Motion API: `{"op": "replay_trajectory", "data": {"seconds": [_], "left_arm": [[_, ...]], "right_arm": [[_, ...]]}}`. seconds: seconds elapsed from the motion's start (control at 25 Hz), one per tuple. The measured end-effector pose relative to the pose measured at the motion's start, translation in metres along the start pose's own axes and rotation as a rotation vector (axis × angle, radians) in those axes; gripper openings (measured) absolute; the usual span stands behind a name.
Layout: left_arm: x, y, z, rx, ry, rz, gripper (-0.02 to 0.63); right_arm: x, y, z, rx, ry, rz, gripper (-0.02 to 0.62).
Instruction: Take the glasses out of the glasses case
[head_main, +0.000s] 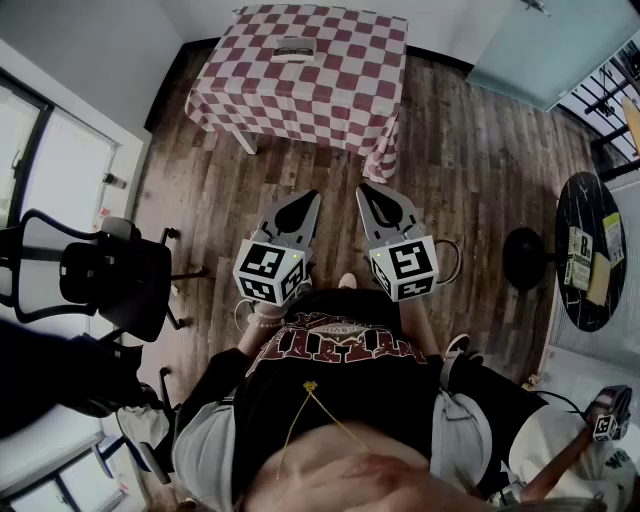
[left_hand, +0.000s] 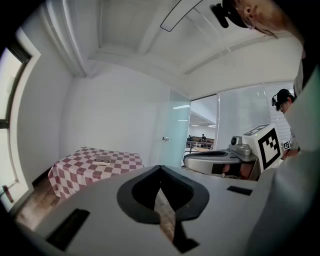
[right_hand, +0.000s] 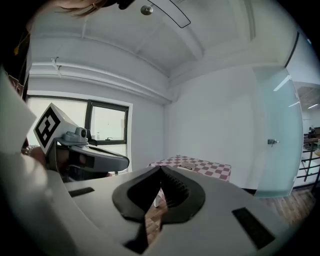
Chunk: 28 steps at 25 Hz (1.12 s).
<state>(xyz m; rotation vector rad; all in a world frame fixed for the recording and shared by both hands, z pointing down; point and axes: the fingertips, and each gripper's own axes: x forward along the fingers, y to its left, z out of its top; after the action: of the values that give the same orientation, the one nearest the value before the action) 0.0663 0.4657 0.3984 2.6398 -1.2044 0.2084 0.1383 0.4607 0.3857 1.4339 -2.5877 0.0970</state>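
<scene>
Wooden plank floor (head_main: 470, 170) fills most of the head view. The person stands on it, well back from the furniture.

Surface (head_main: 300, 85): a square table under a red-and-white checked cloth, at the far end of the floor by the white wall. One cloth corner hangs down on the near right side.

Black office chair (head_main: 115, 280) stands to the person's left, near the window. Round dark side table (head_main: 590, 250) is off to the right, with a few small boxes or cards on it, too small to identify.

Left gripper (head_main: 312, 197) and right gripper (head_main: 364, 190) are held out in front of the torso, side by side and close, both pointing toward the surface and well apart from it. In its own view, each gripper's jaws are pressed together at the tips. Only floor shows through the slit behind them, and nothing is held in either.

Glasses case (head_main: 292, 48): a small pale oblong lying flat near the far middle of the surface, alone on the cloth. A dark outline like glasses shows on it, but it is too small to tell whether the case is open.
</scene>
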Motion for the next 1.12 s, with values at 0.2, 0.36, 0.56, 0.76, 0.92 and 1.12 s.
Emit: {"op": "replay_trajectory", "data": {"seconds": [0.2,0.36,0.56,0.76,0.92,1.12], "left_arm": [[0.001,-0.008,-0.002,-0.003,-0.002,-0.001,-0.002],[0.004,-0.014,-0.003,-0.007,-0.004,-0.001,-0.002],[0.008,-0.024,-0.004,-0.011,-0.005,0.003,-0.002],[0.010,-0.034,-0.010,-0.015,-0.011,0.023,-0.002],[0.009,-0.034,-0.016,-0.024,0.000,0.034,-0.002],[0.014,-0.025,-0.017,-0.034,0.004,0.036,-0.002]], "right_arm": [[-0.006,0.000,-0.004,-0.013,0.008,0.011,0.018],[-0.009,-0.003,-0.003,-0.004,-0.009,0.027,0.018],[-0.017,-0.008,-0.006,-0.001,-0.014,0.050,0.018],[-0.022,-0.012,-0.012,0.003,-0.016,0.075,0.020],[-0.021,-0.010,-0.015,0.001,-0.009,0.100,0.019],[-0.013,-0.013,-0.014,-0.001,-0.012,0.111,0.020]]}}
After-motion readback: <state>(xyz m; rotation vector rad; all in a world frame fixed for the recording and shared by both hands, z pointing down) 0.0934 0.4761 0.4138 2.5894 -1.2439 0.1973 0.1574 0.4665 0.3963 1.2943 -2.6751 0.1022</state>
